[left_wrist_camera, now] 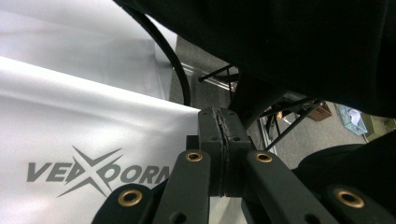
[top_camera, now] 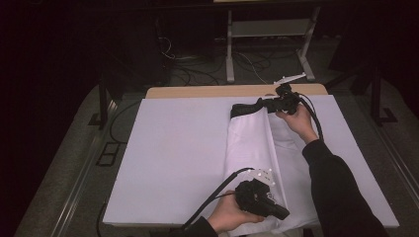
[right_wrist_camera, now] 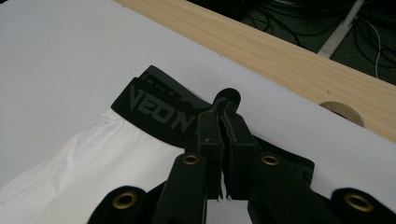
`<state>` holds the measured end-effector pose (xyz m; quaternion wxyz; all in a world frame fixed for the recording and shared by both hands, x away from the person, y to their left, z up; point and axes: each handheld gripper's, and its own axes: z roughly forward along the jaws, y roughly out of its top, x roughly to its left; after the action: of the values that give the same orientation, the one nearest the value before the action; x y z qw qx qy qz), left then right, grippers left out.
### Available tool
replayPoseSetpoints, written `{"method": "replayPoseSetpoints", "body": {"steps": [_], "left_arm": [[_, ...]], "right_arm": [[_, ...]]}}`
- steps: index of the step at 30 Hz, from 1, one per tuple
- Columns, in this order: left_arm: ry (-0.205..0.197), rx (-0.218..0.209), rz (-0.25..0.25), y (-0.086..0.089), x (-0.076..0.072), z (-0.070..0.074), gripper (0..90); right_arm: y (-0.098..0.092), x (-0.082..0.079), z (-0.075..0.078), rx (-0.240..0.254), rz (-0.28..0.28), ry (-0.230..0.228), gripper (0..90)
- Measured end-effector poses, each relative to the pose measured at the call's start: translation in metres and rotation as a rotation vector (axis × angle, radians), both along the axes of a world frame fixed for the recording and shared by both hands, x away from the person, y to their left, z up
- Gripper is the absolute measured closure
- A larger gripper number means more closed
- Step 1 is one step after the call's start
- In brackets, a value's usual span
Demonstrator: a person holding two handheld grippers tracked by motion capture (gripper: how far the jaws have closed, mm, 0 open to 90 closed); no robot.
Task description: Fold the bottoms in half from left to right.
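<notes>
Fingers of both my grippers are clenched on the white shorts (top_camera: 257, 148). Right gripper (right_wrist_camera: 223, 116): pinched on the black waistband (right_wrist_camera: 159, 109) at the far end of the table (top_camera: 168, 148), lettering visible on the band. Left gripper (left_wrist_camera: 224, 140): pressed together over the near hem, by the grey printed logo (left_wrist_camera: 95, 175); I judge a layer of cloth sits between them, though the view along the jaws is too tight to be sure.

Shorts lie lengthwise on the right half of the white table cover, waistband far, hem near my body, a long crease down the middle.

Step in hand, as I read it: folding the garment along its length. To do it well, keep both pinches level and move them together so the edge stays taut and straight. Lay it onto the crease without dragging the lower layer.

Wooden table edge (right_wrist_camera: 289, 51) beyond the cover.
</notes>
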<state>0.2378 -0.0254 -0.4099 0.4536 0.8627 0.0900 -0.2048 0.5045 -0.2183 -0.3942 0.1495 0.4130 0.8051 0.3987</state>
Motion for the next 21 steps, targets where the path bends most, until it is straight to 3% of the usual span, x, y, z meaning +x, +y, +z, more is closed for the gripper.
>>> {"method": "replayPoseSetpoints", "body": {"steps": [6, 14, 16, 21], "left_arm": [[0.002, 0.007, -0.002, -0.016, 0.0, -0.006, 88.0], [0.01, 0.011, -0.008, -0.036, 0.003, -0.013, 88.0], [-0.005, 0.021, -0.01, -0.041, 0.003, -0.016, 87.9], [0.017, 0.012, 0.002, -0.051, 0.007, -0.021, 88.0]], "right_arm": [[-0.009, 0.002, -0.003, 0.007, -0.001, 0.007, 85.8], [-0.022, 0.005, -0.006, -0.041, 0.007, 0.012, 85.9], [-0.026, 0.006, -0.006, -0.04, 0.003, 0.013, 85.9], [-0.033, 0.007, -0.007, -0.038, 0.001, 0.011, 85.9]]}}
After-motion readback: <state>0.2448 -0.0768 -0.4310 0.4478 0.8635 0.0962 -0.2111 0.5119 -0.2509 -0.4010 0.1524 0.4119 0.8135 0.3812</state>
